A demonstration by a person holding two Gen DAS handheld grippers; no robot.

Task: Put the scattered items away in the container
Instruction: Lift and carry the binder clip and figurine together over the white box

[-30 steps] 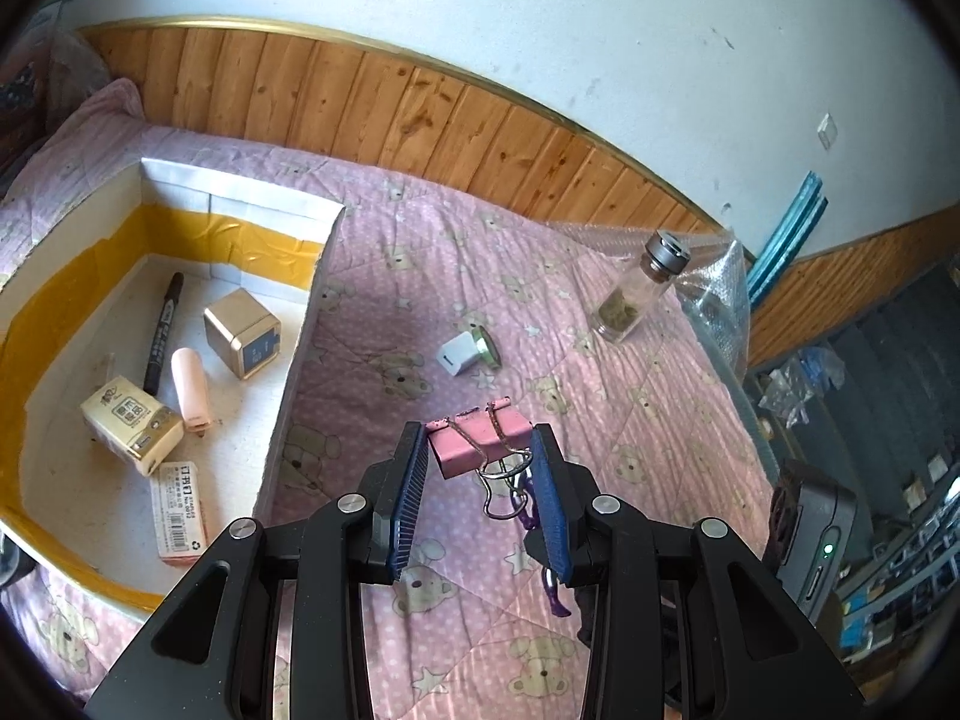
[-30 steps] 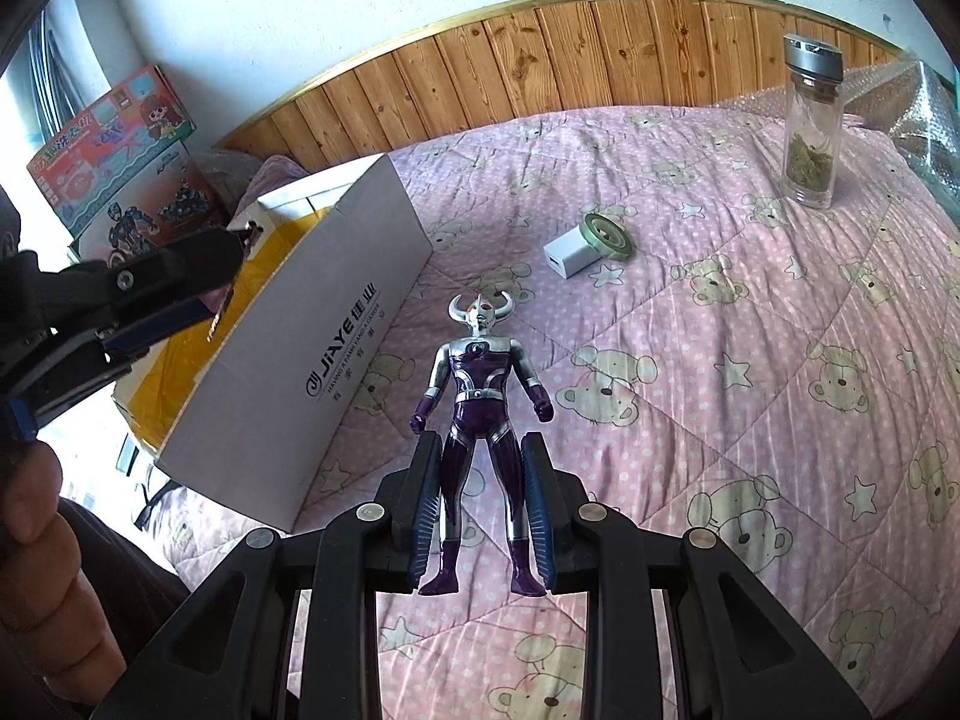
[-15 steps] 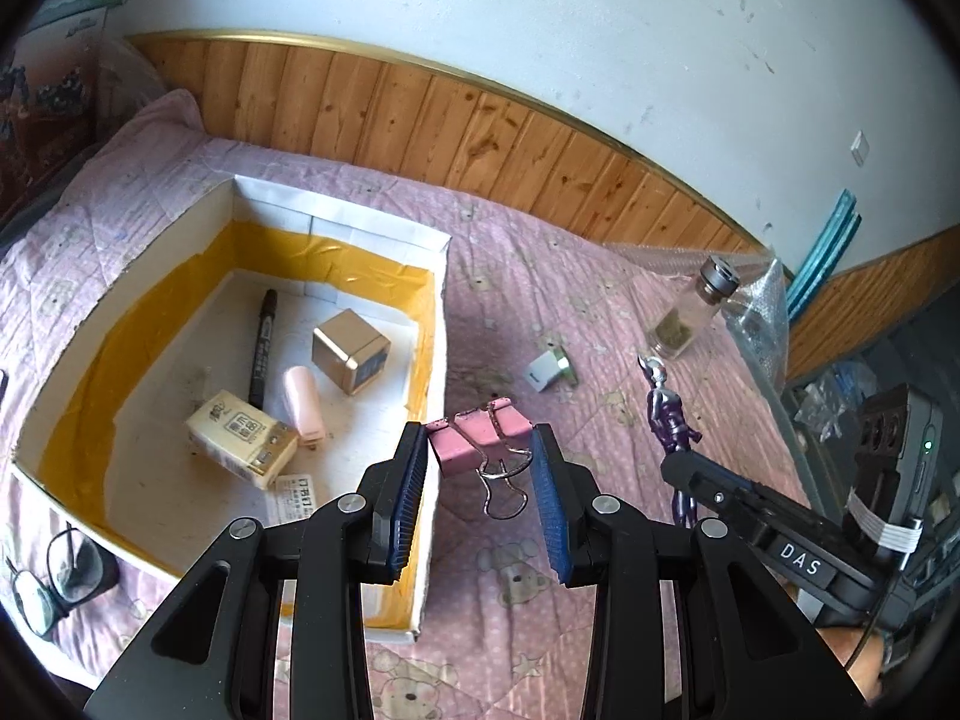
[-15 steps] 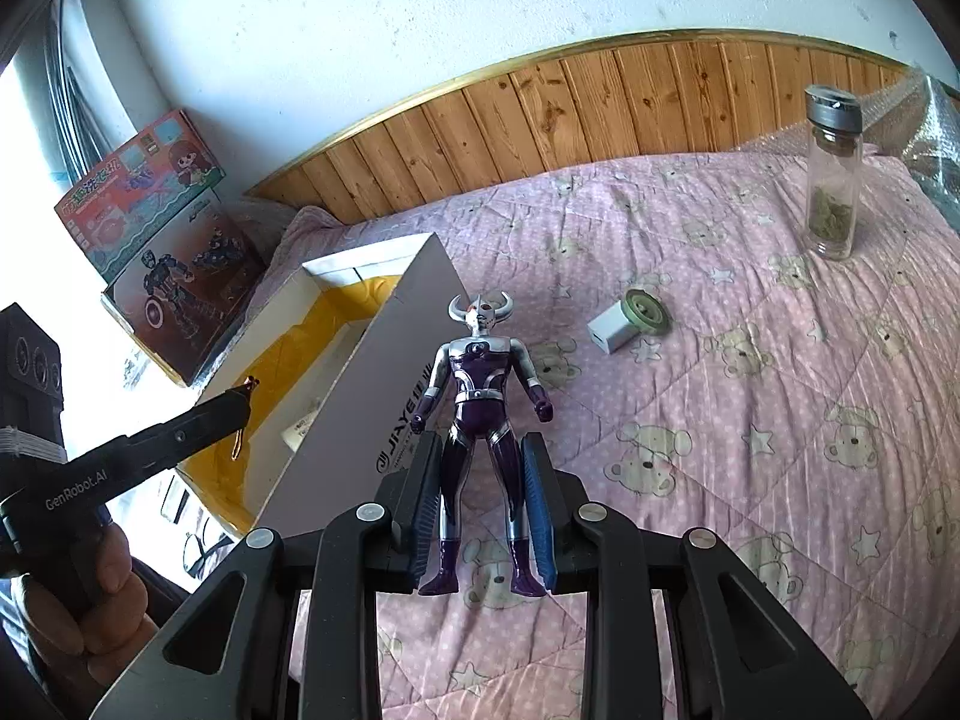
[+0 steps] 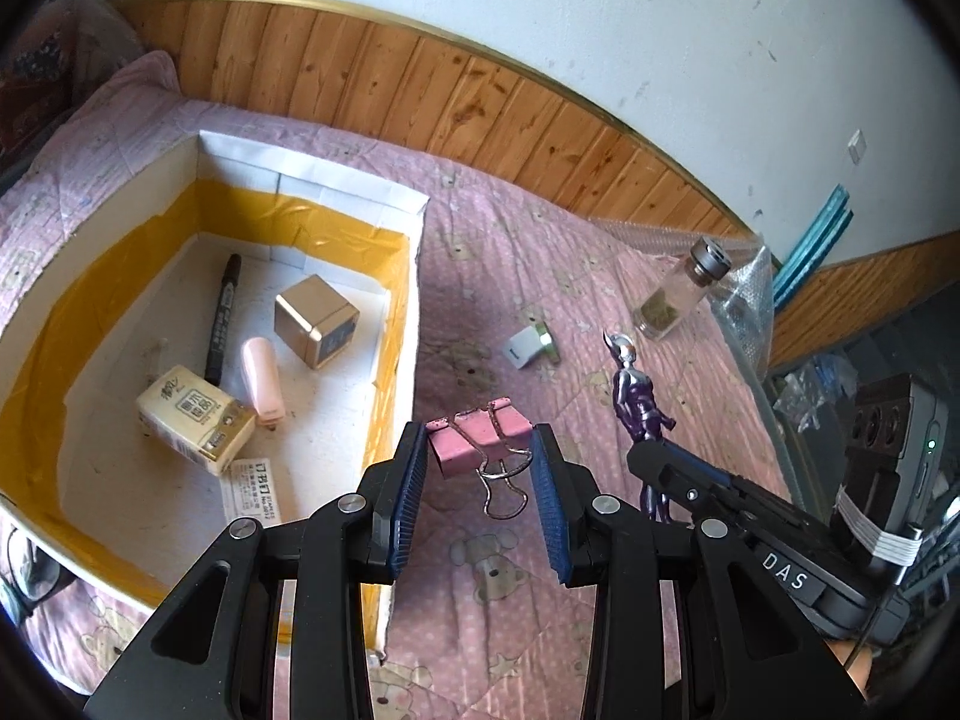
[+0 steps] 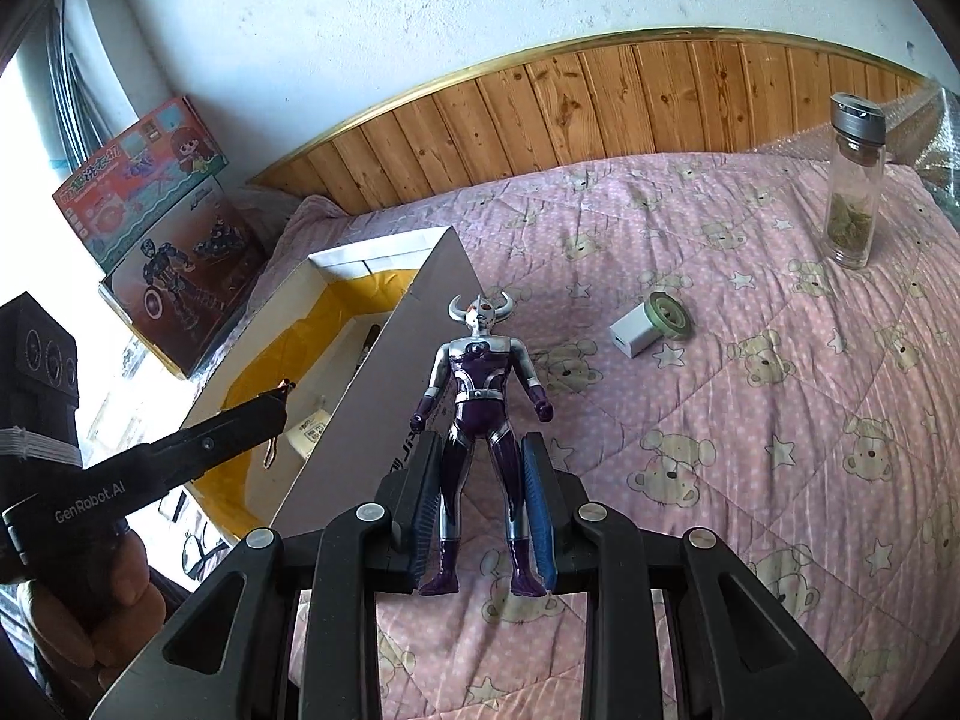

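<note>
A pink binder clip is clamped between the pads of my left gripper, hanging just right of the right wall of the white, yellow-taped cardboard box. My right gripper is shut on the legs of a purple and silver toy figure, held upright above the pink bedspread near the box. The left wrist view shows that figure in the right gripper. The left gripper reaches over the box's open top in the right wrist view.
Inside the box lie a black marker, a gold cube, a pink tube, a tissue pack and a small label box. A white adapter, a green roll and a glass bottle rest on the bed. Toy boxes lean at the far left.
My left gripper has carried the clip closer to the box, which now shows more fully. The right gripper has lifted the figure and come into the left wrist view.
</note>
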